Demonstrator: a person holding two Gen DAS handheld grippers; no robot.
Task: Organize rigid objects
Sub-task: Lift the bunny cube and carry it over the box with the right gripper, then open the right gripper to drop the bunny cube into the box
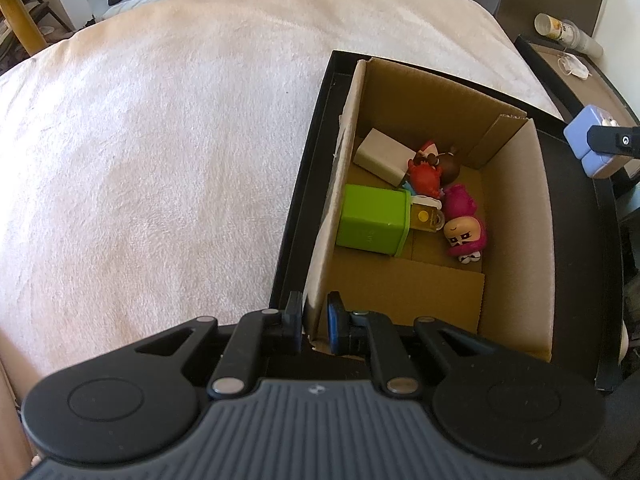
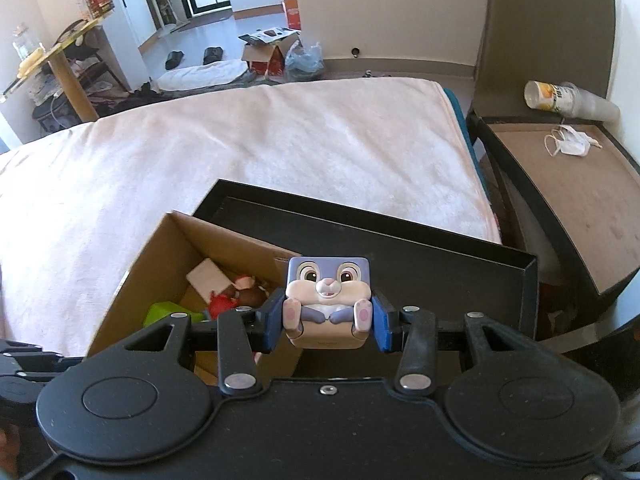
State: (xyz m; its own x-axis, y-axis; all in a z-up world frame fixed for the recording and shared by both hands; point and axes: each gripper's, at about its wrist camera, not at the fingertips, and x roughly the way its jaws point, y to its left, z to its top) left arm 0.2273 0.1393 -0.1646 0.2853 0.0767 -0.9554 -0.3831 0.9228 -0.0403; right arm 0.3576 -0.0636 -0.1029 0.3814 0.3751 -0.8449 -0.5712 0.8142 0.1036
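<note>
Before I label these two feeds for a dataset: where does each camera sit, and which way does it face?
Left wrist: on the left gripper, looking down into the cardboard box; its fingers pinch the box's near wall.
Right wrist: on the right gripper, facing across the bed; its fingers clamp a bunny cube toy.
Shared: the box, the black tray, the red toy, the bunny cube and the bedside shelf.
</note>
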